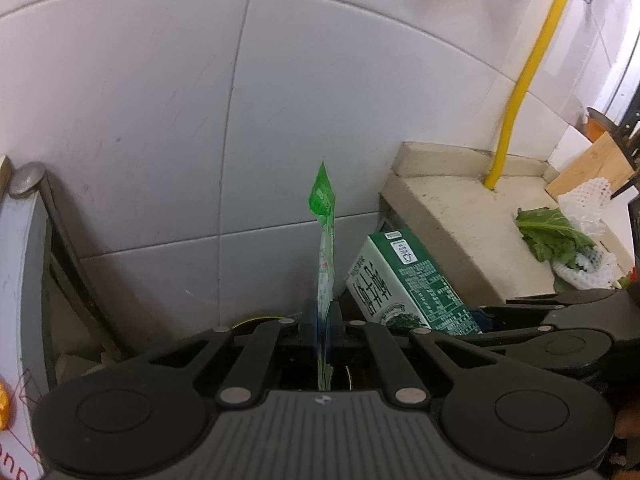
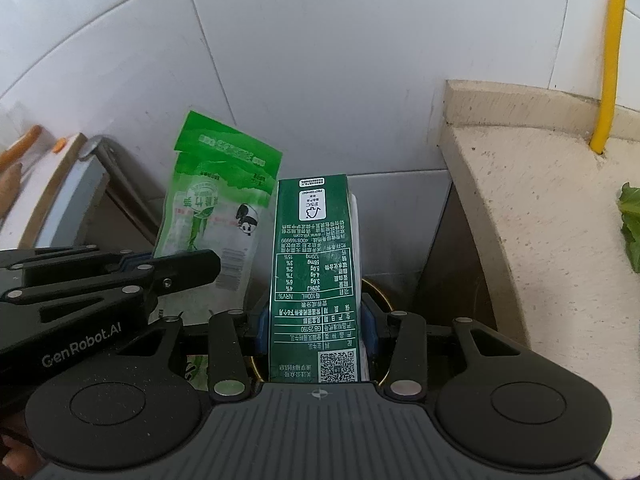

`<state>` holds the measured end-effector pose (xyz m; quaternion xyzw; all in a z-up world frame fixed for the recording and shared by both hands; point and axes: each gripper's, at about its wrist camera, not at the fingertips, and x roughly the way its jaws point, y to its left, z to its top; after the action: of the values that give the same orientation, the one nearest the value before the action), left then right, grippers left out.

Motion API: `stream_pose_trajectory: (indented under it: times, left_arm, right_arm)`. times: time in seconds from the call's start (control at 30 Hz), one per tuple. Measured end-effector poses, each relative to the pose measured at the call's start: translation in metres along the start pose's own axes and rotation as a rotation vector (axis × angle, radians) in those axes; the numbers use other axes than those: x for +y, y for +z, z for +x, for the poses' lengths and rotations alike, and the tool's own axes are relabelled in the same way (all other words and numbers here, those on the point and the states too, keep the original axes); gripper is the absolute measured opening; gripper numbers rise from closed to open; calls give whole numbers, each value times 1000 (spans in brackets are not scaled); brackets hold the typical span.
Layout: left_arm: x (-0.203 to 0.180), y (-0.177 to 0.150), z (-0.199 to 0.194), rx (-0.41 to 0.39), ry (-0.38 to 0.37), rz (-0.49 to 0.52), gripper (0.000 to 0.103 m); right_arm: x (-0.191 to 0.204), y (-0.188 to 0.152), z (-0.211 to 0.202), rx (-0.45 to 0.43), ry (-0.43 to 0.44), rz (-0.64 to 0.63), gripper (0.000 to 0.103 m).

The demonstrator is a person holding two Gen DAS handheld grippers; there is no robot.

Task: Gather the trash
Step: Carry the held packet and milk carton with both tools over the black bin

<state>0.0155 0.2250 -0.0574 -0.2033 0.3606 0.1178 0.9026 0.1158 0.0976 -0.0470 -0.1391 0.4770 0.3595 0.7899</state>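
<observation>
a: white tiled wall (image 1: 160,100) fills the far side in both views, yellow pipe (image 1: 524,80) runs down it into a beige stone ledge (image 1: 460,216) on the right.

b: grippers?

a: left gripper (image 1: 324,320) is clamped tight on a green snack wrapper (image 1: 325,248). seen edge-on from the left wrist, wrapper stands up thin between the pads. from the right wrist its face shows, green and clear with a panda print (image 2: 216,204).

b: right one?

a: right gripper (image 2: 318,320) is at a middling width, blue pads pressed on both sides of a green milk carton (image 2: 312,264). carton stands up out of the fingers, printed side to the camera, tilted toward the wall.

b: where are they relative to each other?

a: wrapper just left of the carton, close, can't tell if touching. both are near the wall, left of the ledge.

b: anything else?

a: leafy greens (image 1: 548,232) and white foam netting (image 1: 588,200) on the ledge at far right, well apart from both grippers. grey metal frame (image 1: 60,240) at the left edge.
</observation>
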Motion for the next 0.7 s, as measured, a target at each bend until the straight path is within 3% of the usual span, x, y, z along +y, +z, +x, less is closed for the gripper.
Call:
stream_pose_trajectory:
  times: [0.7]
  left_arm:
    - [12,-3,38,174,92,-21,0]
  right_arm:
    - [-8,-4,51,119,-19,47,50]
